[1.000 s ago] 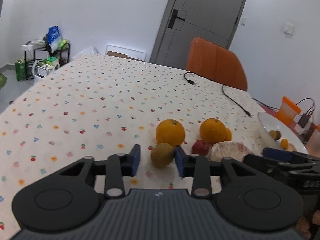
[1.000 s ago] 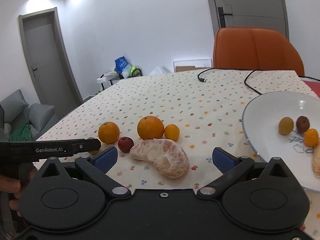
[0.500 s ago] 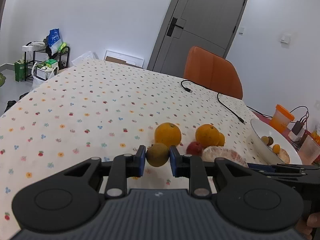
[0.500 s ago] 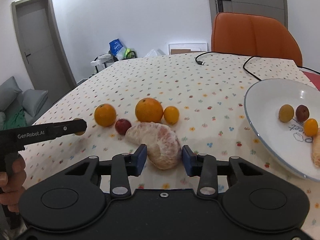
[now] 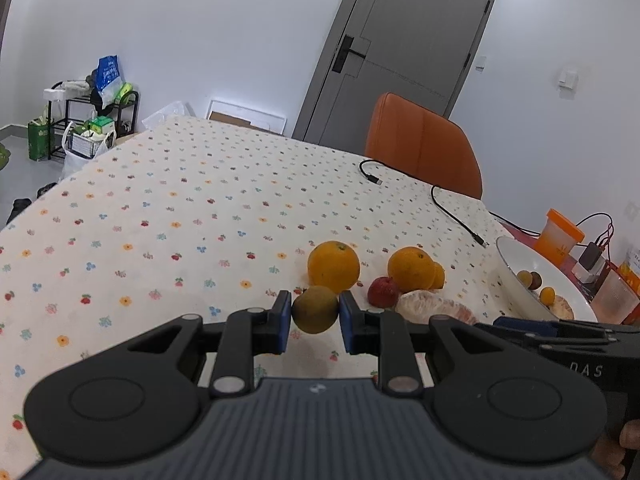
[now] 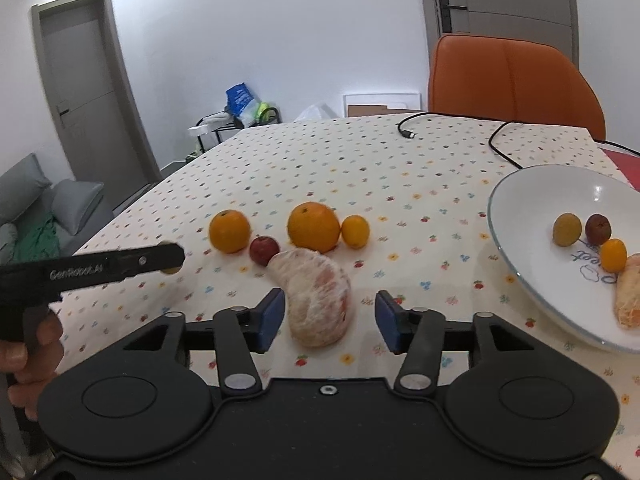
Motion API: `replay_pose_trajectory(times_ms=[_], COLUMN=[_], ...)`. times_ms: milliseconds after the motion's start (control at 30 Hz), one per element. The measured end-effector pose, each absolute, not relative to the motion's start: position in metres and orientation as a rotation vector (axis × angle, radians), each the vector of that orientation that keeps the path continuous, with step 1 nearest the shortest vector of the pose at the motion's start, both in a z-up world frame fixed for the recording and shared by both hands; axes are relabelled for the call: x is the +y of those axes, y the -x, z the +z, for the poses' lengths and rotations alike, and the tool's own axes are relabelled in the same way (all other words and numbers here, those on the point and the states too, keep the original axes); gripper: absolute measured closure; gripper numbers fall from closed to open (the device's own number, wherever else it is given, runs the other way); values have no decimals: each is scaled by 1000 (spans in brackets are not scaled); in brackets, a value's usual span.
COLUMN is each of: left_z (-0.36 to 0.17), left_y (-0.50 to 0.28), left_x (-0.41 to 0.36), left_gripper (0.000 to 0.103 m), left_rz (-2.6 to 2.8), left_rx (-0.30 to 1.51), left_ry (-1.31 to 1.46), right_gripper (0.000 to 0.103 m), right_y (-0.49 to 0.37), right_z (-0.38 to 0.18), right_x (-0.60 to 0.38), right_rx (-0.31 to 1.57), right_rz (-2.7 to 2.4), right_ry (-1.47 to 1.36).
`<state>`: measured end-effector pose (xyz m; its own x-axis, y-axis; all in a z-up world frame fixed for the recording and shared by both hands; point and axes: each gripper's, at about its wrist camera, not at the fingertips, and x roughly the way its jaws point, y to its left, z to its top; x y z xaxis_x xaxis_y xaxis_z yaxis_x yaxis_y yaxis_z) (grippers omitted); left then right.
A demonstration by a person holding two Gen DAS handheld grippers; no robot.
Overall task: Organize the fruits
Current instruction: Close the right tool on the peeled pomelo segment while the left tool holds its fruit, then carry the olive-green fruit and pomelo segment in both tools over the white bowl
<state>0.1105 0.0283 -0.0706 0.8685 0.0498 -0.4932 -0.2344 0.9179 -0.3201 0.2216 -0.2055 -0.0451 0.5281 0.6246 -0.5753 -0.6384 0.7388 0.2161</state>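
Two fruits are in my tongs' reach at once. My left gripper (image 5: 315,315) pinches the kiwi (image 5: 315,309), both blue pads pressed to its sides, low in the centre of the left view; it looks raised just off the cloth (image 5: 192,216), though I cannot be sure. My right gripper (image 6: 327,318) is spread around the pomelo (image 6: 316,296), which lies on the cloth at lower centre of the right view, with a gap showing at each pad.

Behind the pomelo lie a red fruit (image 6: 264,250), two oranges (image 6: 230,231) (image 6: 313,226) and a small orange (image 6: 355,231). The plate (image 6: 516,216) fills the right edge of that view and already holds a few small fruits (image 6: 567,229).

I judge the step in hand to be the pick-up: kiwi gripped, pomelo not yet. Next I must close the right pads on the pomelo gently, since the peeled flesh should bruise easily, then carry both rightward to the plate.

A second ago the left pads stood apart beside the kiwi; now they clamp it. The right pads, wide then, were narrow half a second ago and have opened a little again.
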Motion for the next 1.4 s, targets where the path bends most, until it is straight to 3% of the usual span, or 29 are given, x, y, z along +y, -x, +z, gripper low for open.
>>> replay_pose_trajectory(times_ms=[100, 500, 667, 1400], left_z=[-74, -77, -74, -45], left_y=[-112, -113, -111, -117], left_x=[30, 33, 30, -12], left_gripper=[79, 79, 79, 79], left_rz=[145, 142, 145, 74], left_rx=[514, 528, 516, 478], left_ry=[401, 432, 414, 330], right_gripper=[45, 44, 65, 66], right_y=[-223, -224, -221, -213], right_z=[-47, -58, -56, -30], right_x=[-200, -172, -174, -234], right_rx=[671, 642, 639, 555], right_rz=[758, 768, 778, 721], right_ry=[38, 110, 132, 6])
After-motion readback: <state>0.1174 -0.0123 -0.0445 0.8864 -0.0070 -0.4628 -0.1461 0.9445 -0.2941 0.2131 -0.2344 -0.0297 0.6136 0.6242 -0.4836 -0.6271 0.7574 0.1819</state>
